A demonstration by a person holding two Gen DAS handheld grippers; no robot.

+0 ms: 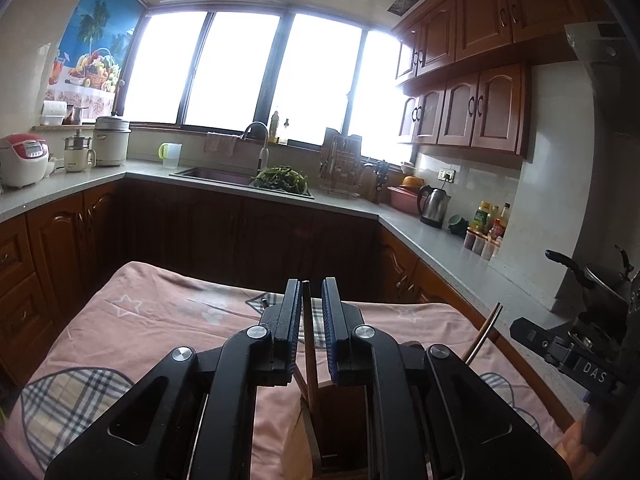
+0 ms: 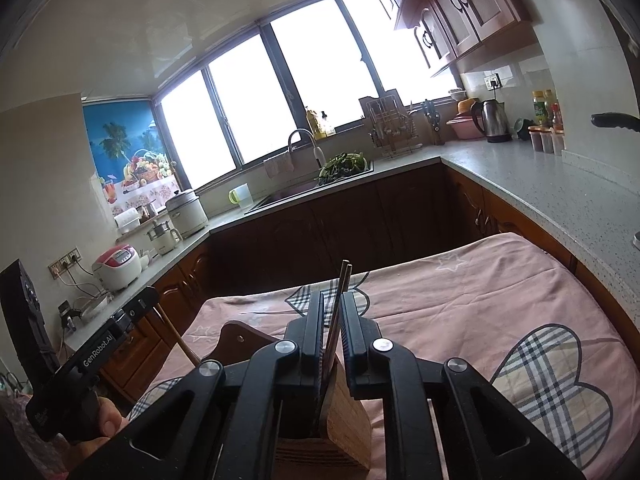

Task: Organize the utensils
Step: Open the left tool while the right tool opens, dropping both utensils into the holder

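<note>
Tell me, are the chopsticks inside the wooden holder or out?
Inside. The brown chopsticks stand upright, lower ends down in the wooden holder, tops poking up between the left tongs.

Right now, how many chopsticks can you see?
3. One wooden chopstick stands between the fingers of the left gripper. A pair of chopsticks stands between those of the right gripper. All reach into the wooden holder; more may be hidden inside.

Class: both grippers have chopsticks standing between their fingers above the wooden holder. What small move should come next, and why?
Probably lift both grippers straight up. The left gripper and right gripper stand slightly open, and their chopsticks already stand in the wooden holder.
</note>
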